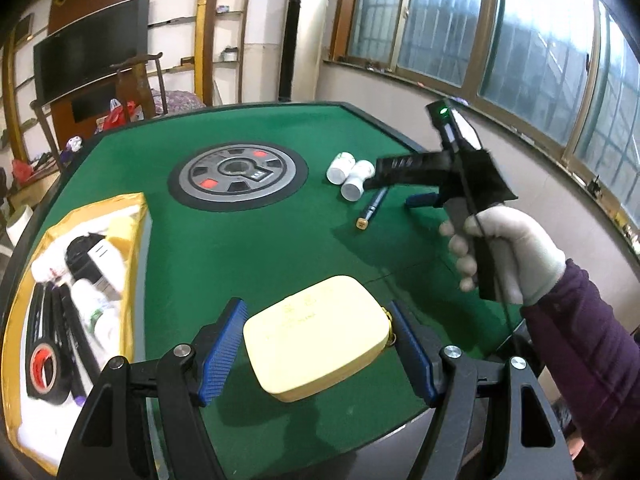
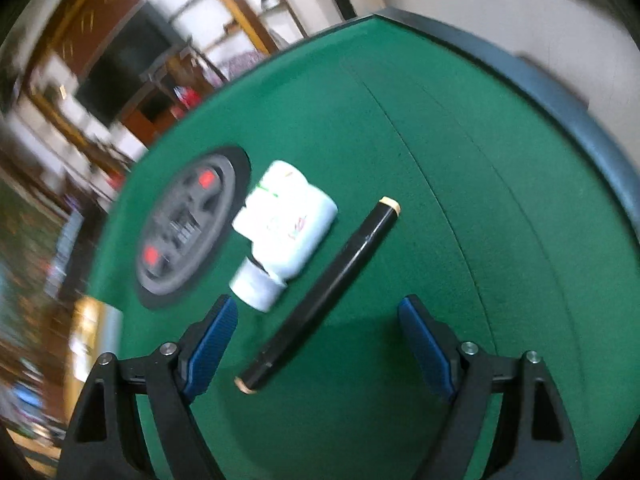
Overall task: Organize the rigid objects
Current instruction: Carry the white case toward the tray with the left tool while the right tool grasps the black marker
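1. Left gripper (image 1: pixel 316 354) clamped on a cream case (image 1: pixel 318 338), blue pads pressed to its two short ends, lifted above the near edge of the green table (image 1: pixel 248 240); long axis of the case running left to right between the jaws, broad lid facing up.
2. Right gripper (image 2: pixel 318 350) standing apart, nothing pinched, above the near end of a black marker (image 2: pixel 320 294).
3. Marker flat on the felt, long axis diagonal: one tan cap near and left, the other far and right; near cap lying between the open pads, untouched by either.
4. Two white bottles (image 2: pixel 286 224) on their sides just left of the marker, side by side, the nearer one's cap pointing toward the gripper.
5. Yellow-rimmed tray (image 1: pixel 132 248) at the left edge of the table, holding a tape roll (image 1: pixel 42 368), dark pens and white items, blurred.
6. Round grey hub (image 1: pixel 238 172) at the table centre, left of the bottles.
7. Gloved hand (image 1: pixel 504 256) with a purple sleeve gripping the right tool's handle, seen from the left wrist.
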A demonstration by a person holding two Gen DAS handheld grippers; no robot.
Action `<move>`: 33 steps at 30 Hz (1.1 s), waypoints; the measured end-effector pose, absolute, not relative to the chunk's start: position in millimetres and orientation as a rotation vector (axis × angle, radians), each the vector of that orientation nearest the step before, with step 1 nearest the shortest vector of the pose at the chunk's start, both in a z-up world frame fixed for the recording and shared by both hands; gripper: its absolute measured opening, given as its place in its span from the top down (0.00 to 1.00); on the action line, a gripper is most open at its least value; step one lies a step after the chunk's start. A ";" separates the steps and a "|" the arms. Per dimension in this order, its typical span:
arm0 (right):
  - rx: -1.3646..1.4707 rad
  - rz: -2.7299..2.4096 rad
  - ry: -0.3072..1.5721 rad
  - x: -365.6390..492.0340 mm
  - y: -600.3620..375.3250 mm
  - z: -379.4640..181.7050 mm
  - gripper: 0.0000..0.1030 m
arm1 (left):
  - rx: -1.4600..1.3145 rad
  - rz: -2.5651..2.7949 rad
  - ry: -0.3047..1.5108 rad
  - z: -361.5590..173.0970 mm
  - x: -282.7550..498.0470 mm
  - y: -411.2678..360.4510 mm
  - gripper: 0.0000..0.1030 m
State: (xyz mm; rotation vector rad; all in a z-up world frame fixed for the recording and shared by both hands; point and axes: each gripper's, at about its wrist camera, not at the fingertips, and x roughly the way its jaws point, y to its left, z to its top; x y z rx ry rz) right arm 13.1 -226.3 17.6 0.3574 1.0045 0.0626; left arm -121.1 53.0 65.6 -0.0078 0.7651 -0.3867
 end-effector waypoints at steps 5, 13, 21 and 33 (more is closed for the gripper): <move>0.207 -0.033 1.046 22.0 -209.7 19.6 0.52 | -0.068 -0.366 0.764 62.2 -128.0 76.8 0.27; 0.081 -0.117 1.060 38.6 -187.5 16.6 0.61 | -0.134 -0.324 0.746 60.9 -136.4 106.7 0.27; 0.380 0.070 0.987 0.9 -220.5 16.6 0.86 | -0.179 -0.280 0.735 58.6 -146.8 142.8 0.26; 0.499 0.457 0.932 -57.9 -165.6 54.3 0.86 | -0.233 -0.120 0.707 60.3 -165.8 208.5 0.26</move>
